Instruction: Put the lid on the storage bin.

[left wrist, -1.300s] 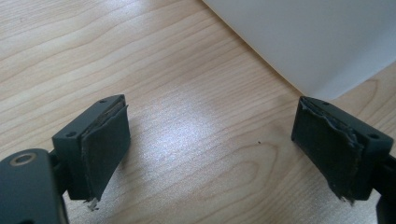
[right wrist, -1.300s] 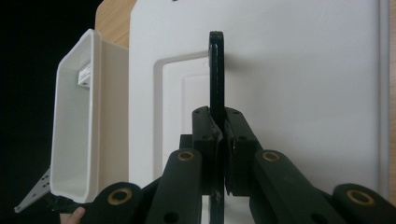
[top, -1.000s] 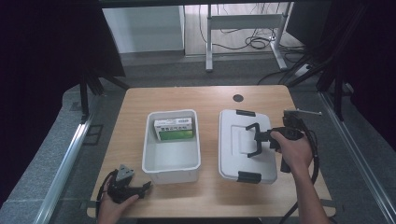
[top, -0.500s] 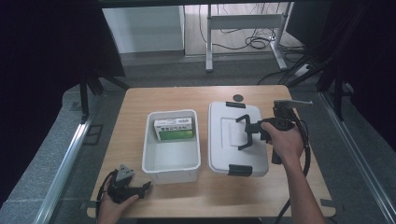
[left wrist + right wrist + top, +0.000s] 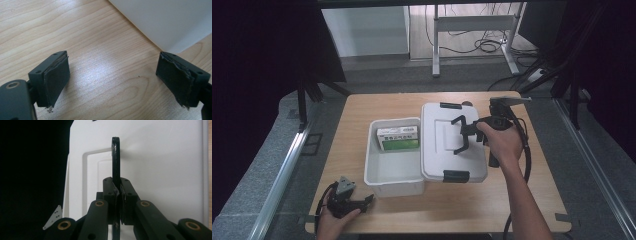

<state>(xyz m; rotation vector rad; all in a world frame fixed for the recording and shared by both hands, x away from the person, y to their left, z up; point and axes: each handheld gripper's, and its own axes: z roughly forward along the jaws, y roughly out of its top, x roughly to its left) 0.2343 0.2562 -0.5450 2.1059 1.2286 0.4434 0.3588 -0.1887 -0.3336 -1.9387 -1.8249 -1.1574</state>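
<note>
The person's right forearm reaches in from the near edge of the tabletop (image 5: 362, 107), angled forward and a little leftward, wrist bent so the right hand-held gripper (image 5: 460, 135) points left across the white lid (image 5: 439, 150). Its jaws are clenched on the lid's black handle (image 5: 115, 160); in the right gripper view the thin handle stands edge-on, pinched between the two pads and rising straight ahead of them over the lid's recessed panel. The right hand (image 5: 499, 142) wraps the gripper's body just behind the jaws, and its cable loops down beside the forearm. The lid hangs from that grip with its left edge lapping over the right rim of the white bin (image 5: 384, 175), which sits directly beyond the jaws' tips, to the left of them. Inside the bin, at its far end, a green and white box (image 5: 398, 138) leans against the wall. Black latches show on the lid's near and far edges. Far off toward the near left corner, the left hand (image 5: 334, 217) lies low on the wood, holding the left hand-held gripper (image 5: 367, 199) flat and aimed right; its jaws stand wide apart, released, with only bare wood between the pads and the bin's white wall just ahead and to the right.
</note>
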